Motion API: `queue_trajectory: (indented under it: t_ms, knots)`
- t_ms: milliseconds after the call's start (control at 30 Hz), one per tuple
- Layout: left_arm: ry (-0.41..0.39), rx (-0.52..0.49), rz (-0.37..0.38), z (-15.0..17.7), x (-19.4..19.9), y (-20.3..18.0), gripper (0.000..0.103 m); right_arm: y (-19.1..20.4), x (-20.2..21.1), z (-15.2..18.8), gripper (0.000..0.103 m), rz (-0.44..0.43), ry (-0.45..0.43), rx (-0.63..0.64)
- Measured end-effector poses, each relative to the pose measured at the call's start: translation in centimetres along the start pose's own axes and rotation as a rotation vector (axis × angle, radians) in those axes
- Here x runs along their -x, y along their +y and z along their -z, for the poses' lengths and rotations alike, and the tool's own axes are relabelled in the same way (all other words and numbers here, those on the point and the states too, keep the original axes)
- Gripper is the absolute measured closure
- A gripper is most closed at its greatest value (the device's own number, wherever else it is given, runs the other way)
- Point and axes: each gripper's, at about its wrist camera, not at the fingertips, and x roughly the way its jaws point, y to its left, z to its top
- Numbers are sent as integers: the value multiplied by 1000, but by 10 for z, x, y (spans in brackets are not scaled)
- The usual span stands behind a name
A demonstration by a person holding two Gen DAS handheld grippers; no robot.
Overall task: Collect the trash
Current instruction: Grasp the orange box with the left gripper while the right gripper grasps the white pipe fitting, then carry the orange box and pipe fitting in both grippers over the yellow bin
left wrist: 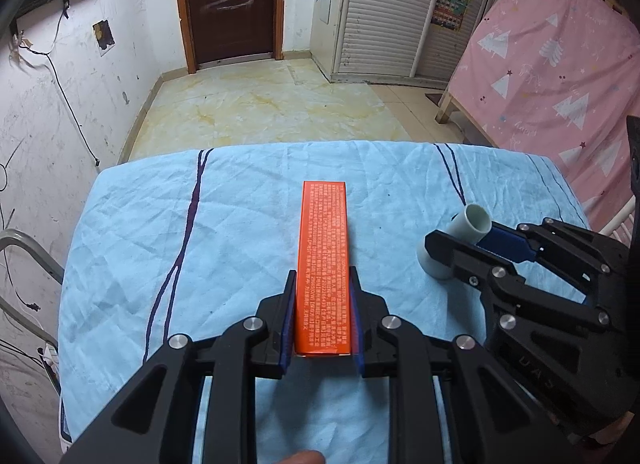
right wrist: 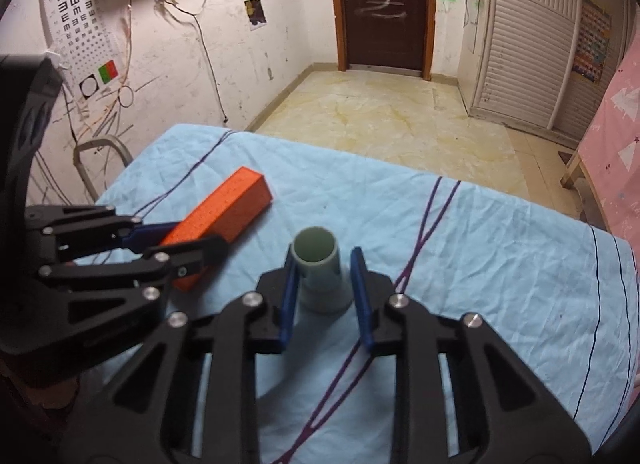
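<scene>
Both pieces sit on the blue cloth (left wrist: 120, 248), gripped: left gripper (left wrist: 323, 318) clamps the orange box (left wrist: 325, 260), right gripper (right wrist: 326, 296) seems closed on the white tube (right wrist: 320, 276), though one pad's contact is unclear; binning remains, no bin in view

Left gripper (left wrist: 323, 284): tilted steeply down, jaws closed on near end of orange box (left wrist: 325, 260), blue pads flat against both long sides. Right gripper (right wrist: 325, 266): just right of orange box, angled down; jaws straddle white tube (right wrist: 322, 278), left pad against tube wall, right pad showing slight gap in its own view. Fingertip (left wrist: 302, 457) visible at lower edge, behind left gripper.
</scene>
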Motion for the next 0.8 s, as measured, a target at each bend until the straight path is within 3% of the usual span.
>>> queue_trajectory:
  t_ms: [467, 800]
  knots:
    - [-62, -31, -34, -2, 33, -23, 89, -27, 47, 6, 79, 15, -90, -61]
    - [-104, -118, -23, -5, 58, -86, 89, -67, 96, 23, 79, 74, -177, -125]
